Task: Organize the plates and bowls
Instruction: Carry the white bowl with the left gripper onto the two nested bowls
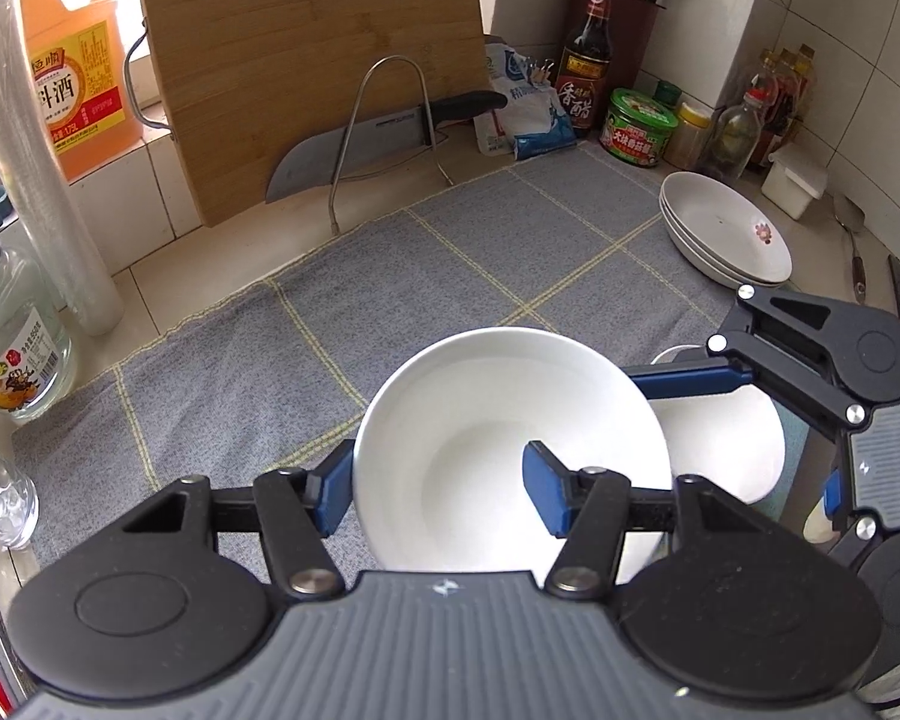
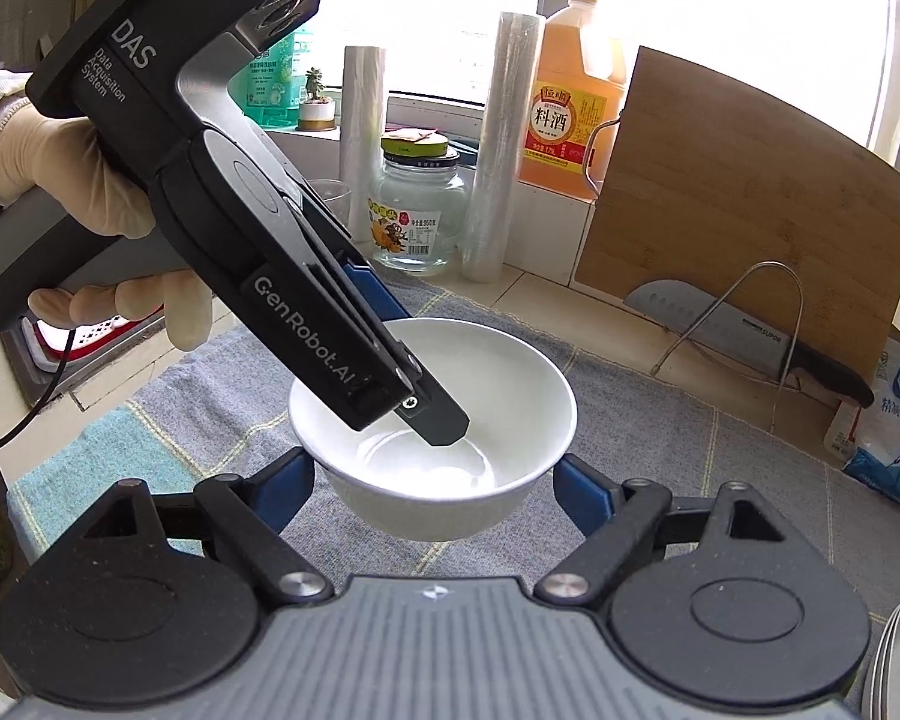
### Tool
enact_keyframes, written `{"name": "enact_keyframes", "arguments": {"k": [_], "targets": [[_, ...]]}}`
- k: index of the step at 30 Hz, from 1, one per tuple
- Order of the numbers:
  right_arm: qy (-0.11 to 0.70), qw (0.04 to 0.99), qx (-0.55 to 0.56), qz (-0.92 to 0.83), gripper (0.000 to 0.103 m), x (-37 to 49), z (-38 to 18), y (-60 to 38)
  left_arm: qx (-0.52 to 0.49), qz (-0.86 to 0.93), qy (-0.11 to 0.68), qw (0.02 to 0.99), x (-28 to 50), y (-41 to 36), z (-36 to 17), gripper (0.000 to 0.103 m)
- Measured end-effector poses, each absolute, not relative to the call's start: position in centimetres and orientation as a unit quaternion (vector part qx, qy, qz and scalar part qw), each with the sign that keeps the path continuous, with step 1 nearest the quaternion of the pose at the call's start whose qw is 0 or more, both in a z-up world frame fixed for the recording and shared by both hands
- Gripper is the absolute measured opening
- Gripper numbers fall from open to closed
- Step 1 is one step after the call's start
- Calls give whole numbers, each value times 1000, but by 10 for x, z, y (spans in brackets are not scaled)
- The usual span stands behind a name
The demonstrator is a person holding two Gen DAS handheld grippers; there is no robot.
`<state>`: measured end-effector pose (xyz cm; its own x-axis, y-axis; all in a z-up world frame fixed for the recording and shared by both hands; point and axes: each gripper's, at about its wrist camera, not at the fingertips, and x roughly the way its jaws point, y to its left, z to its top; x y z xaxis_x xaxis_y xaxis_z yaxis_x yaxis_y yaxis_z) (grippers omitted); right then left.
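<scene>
My left gripper (image 1: 438, 486) is shut on the wall of a white bowl (image 1: 480, 420), one blue finger inside it and one outside. The bowl hangs tilted above the grey checked mat (image 1: 450, 252). Just right of it and partly hidden, a second white bowl (image 1: 726, 444) sits between the fingers of my right gripper (image 1: 750, 438). In the right wrist view my right gripper (image 2: 435, 474) presses both sides of a white bowl's lower wall (image 2: 432, 510). The left gripper's finger (image 2: 441, 420) reaches inside the bowl above it. Stacked white plates (image 1: 726, 228) rest at the mat's far right.
A bamboo cutting board (image 1: 306, 60) leans on the wall behind a knife (image 1: 354, 144) in a wire rack. Sauce bottles and jars (image 1: 636, 126) crowd the back right corner. A glass jar (image 2: 417, 210), film rolls (image 2: 498, 144) and an orange jug (image 2: 570, 102) stand by the window.
</scene>
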<state>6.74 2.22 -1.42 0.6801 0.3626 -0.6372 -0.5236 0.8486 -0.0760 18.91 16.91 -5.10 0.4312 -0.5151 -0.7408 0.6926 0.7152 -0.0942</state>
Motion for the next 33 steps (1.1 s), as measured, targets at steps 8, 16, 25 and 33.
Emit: {"name": "enact_keyframes", "arguments": {"k": [8, 16, 25, 33], "targets": [[318, 915, -120, 218, 90, 47, -8, -15, 126, -386, 378, 832, 171, 131, -40, 58], [324, 921, -112, 186, 90, 25, -5, -51, 138, -421, 366, 818, 155, 88, -33, 58], [344, 920, -94, 160, 90, 12, -17, -84, 151, -450, 367, 800, 148, 52, -45, 58], [368, 912, -80, 160, 90, 9, -30, -96, 154, -457, 381, 789, 146, 39, -58, 58]]}}
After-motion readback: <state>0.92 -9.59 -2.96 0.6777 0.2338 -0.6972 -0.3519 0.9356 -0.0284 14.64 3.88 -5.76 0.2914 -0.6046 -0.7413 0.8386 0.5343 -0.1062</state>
